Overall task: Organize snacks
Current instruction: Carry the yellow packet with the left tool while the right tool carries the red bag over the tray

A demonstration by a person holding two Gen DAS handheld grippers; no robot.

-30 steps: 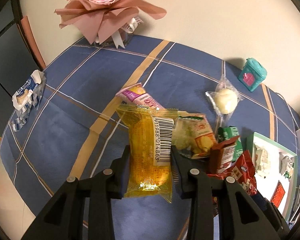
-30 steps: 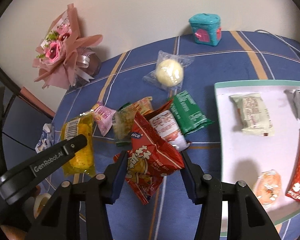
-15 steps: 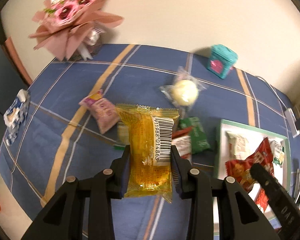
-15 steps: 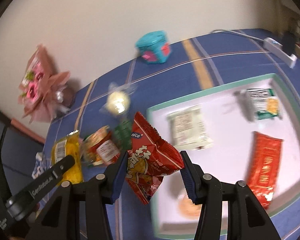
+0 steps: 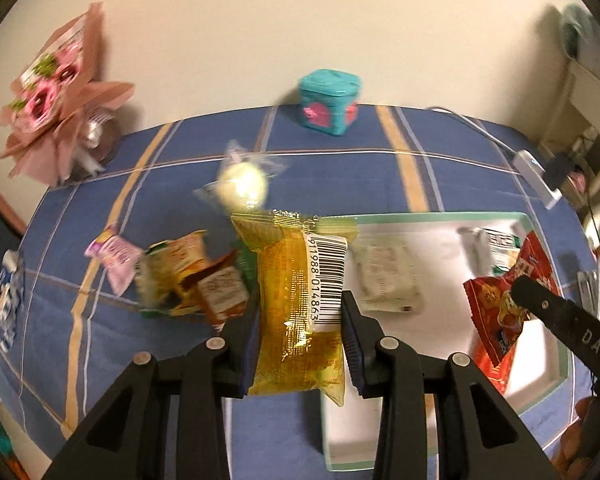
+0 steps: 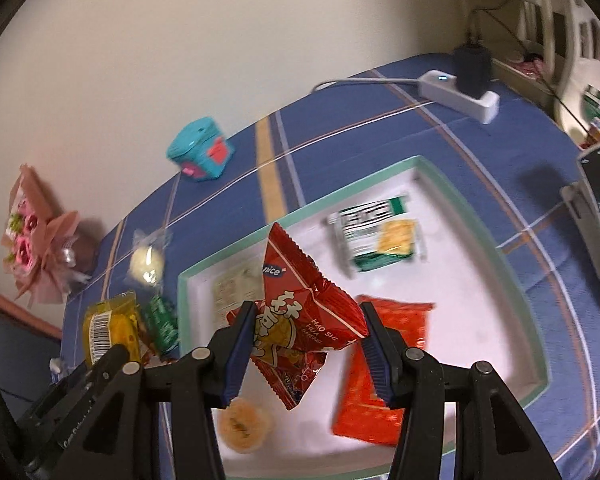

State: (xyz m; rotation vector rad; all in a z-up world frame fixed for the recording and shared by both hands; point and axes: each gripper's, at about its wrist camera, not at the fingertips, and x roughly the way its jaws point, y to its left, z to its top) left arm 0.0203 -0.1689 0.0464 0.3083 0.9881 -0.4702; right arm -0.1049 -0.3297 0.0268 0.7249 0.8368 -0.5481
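My left gripper (image 5: 302, 320) is shut on a yellow snack packet (image 5: 300, 300) with a barcode, held above the left edge of the white tray (image 5: 440, 218). My right gripper (image 6: 306, 336) is shut on a red snack bag (image 6: 304, 320) and holds it over the tray (image 6: 480, 300); the bag also shows in the left wrist view (image 5: 504, 296). The tray holds a pale packet (image 5: 386, 280), a green-white packet (image 6: 376, 236), a flat red packet (image 6: 384, 372) and a small orange cup (image 6: 242, 424). Loose snacks (image 5: 188, 276) lie on the blue cloth left of the tray.
A round white sweet in clear wrap (image 5: 242, 190), a pink packet (image 5: 114, 256), a teal box (image 5: 328, 102) and a pink bouquet (image 5: 56, 108) stand on the blue checked tablecloth (image 5: 340, 168). A power strip with plug (image 6: 460, 88) lies at the back right.
Both grippers have swung right with their packets. The right gripper with the red bag is now over the tray; the left gripper with the yellow packet has reached the tray's left edge.
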